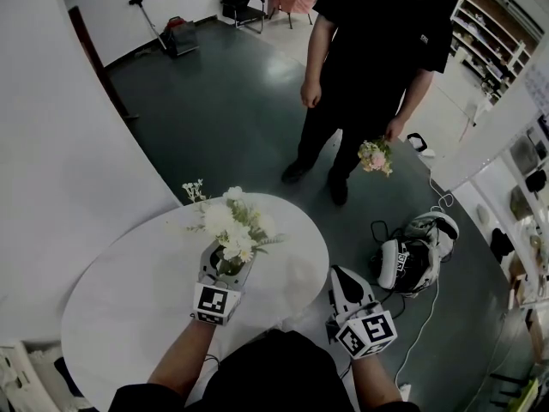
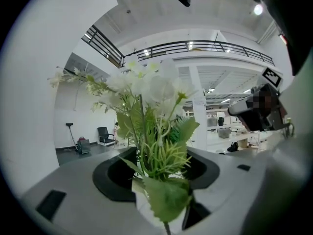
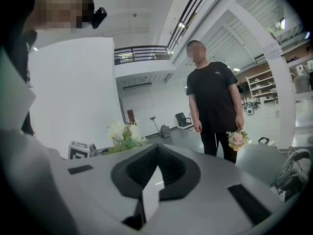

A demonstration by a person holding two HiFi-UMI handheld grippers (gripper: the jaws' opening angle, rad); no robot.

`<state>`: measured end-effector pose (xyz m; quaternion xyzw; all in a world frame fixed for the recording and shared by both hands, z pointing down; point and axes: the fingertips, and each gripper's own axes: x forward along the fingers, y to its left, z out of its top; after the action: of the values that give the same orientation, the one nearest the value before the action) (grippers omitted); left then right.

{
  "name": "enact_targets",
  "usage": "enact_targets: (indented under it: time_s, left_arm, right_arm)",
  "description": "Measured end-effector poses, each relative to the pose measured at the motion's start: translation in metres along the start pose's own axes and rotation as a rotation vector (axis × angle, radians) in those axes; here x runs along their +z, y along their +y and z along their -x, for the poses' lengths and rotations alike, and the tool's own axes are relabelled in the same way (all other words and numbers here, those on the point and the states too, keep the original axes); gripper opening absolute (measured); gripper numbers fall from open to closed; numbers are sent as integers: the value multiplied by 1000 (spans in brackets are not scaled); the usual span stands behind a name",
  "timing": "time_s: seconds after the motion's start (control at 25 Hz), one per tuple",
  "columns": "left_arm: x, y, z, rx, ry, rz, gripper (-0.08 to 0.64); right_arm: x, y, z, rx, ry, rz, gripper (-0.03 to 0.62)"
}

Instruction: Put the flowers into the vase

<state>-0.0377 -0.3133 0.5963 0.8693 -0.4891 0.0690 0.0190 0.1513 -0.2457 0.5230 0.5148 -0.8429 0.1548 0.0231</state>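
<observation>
A bunch of white flowers with green leaves (image 1: 230, 228) stands upright on the round white table (image 1: 120, 316). A glassy vase (image 1: 230, 270) seems to hold its stems, mostly hidden by my left gripper (image 1: 228, 260). That gripper is open, its jaws on either side of the stems (image 2: 155, 155) with gaps to both pads. In the left gripper view, the blooms (image 2: 151, 84) tower above my left gripper (image 2: 156, 160). My right gripper (image 1: 339, 275) hangs off the table's right edge, shut and empty. The right gripper view shows my right gripper (image 3: 157, 148) with its jaws together.
A person in black (image 1: 377, 50) stands on the dark floor beyond the table, holding a small pink bouquet (image 1: 375, 155) in one hand. White headsets and cables (image 1: 416, 260) lie on the floor to the right. A white wall (image 1: 51, 144) curves along the left.
</observation>
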Motion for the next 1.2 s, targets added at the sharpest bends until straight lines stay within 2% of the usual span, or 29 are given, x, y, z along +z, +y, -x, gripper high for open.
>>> enact_targets:
  time_s: [0.4,0.76,1.2]
  left_arm:
    - [-5,-3,7,-7,20,12,278]
    - [-5,-7,13,-16,23,-19,307]
    - [0,-8,20,-22,15,-27,310]
  right_arm:
    - [6,5,-3,1,0,-1,20]
    - [3,8,-2,4,0,0,20]
    - [3,14,-1,9,-6,-1,20]
